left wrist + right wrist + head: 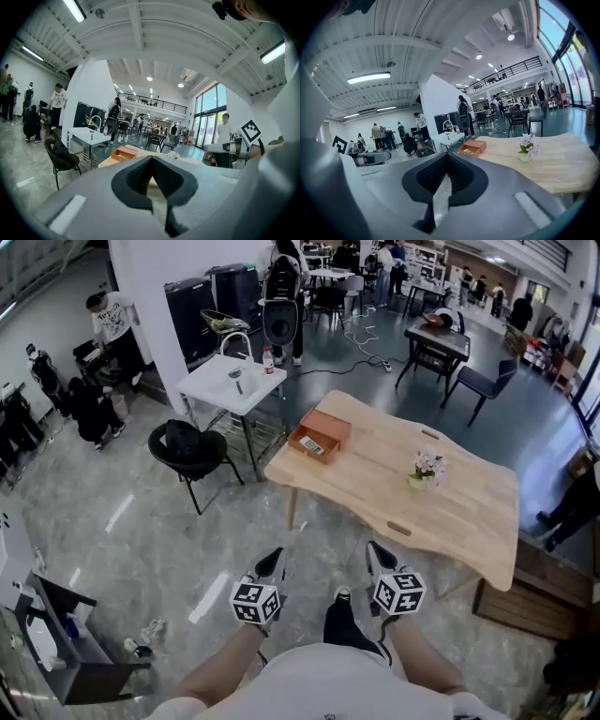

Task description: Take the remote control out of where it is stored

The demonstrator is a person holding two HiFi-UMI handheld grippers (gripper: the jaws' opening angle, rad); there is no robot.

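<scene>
1. Plainly, the left gripper (273, 562) and right gripper (377, 552) were both closed and empty, well short of the surface (459, 512).
2. By my judgement nothing was done yet: approach, grasp and lift were all left.
3. The remote control (311, 446) lay in the open orange box (328, 425) at the surface's far corner, apparently lengthwise along the box; I couldn't tell which way it pointed.
</scene>
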